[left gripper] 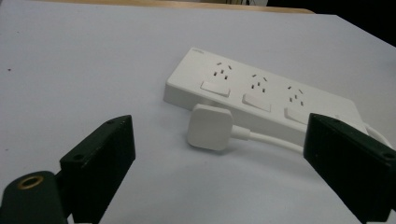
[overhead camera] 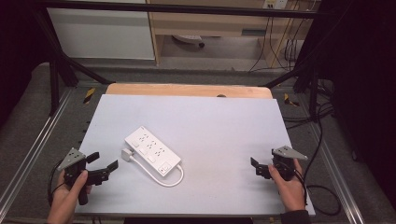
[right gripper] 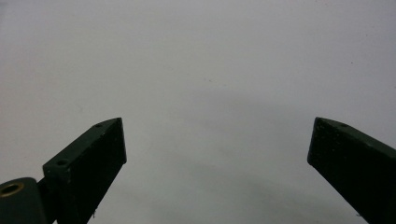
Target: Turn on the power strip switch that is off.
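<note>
A white power strip (overhead camera: 152, 150) lies left of centre on the grey table (overhead camera: 219, 121), its plug (overhead camera: 127, 154) and cord (overhead camera: 163, 179) beside it, between the wide-open left gripper (overhead camera: 103, 163) and wide-open right gripper (overhead camera: 256, 167) at the lower corners.

A white counter (overhead camera: 196, 116) is sitting on a grey floor (overhead camera: 28, 121), and a wooden shelf (overhead camera: 210, 23) is standing behind.
</note>
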`<state>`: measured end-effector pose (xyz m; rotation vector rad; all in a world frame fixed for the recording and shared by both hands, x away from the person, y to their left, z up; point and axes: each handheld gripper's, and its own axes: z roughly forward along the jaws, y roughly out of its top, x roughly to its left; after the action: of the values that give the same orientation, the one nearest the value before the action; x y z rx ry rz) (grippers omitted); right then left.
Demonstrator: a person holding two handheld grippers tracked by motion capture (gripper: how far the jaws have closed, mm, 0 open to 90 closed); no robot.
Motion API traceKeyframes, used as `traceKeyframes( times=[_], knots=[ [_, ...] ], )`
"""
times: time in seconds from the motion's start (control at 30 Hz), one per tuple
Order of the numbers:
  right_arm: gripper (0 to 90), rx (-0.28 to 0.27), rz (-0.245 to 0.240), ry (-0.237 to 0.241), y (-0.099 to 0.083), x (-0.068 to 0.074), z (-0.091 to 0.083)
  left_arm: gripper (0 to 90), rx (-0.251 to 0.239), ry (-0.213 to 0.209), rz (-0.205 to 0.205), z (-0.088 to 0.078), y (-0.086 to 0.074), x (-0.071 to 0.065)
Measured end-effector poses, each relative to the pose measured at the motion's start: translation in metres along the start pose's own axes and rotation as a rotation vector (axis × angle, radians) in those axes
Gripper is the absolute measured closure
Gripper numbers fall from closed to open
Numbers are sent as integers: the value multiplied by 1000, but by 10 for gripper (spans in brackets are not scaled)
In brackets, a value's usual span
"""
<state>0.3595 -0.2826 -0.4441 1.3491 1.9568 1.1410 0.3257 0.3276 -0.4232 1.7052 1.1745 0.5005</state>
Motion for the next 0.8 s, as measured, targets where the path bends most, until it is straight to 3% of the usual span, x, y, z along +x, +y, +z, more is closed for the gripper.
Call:
traceKeyframes(
  times=[0.27,0.6,0.8],
  knots=[
    [49,42,-4,7,-2,0,6,60,-11,2,-17,0,2,-1],
    [41,-13,-16,7,4,1,-2,61,-29,-3,-11,-5,5,3],
    [35,-54,-60,3,7,4,-3,78,-55,-4,-28,-11,8,6]
  ],
)
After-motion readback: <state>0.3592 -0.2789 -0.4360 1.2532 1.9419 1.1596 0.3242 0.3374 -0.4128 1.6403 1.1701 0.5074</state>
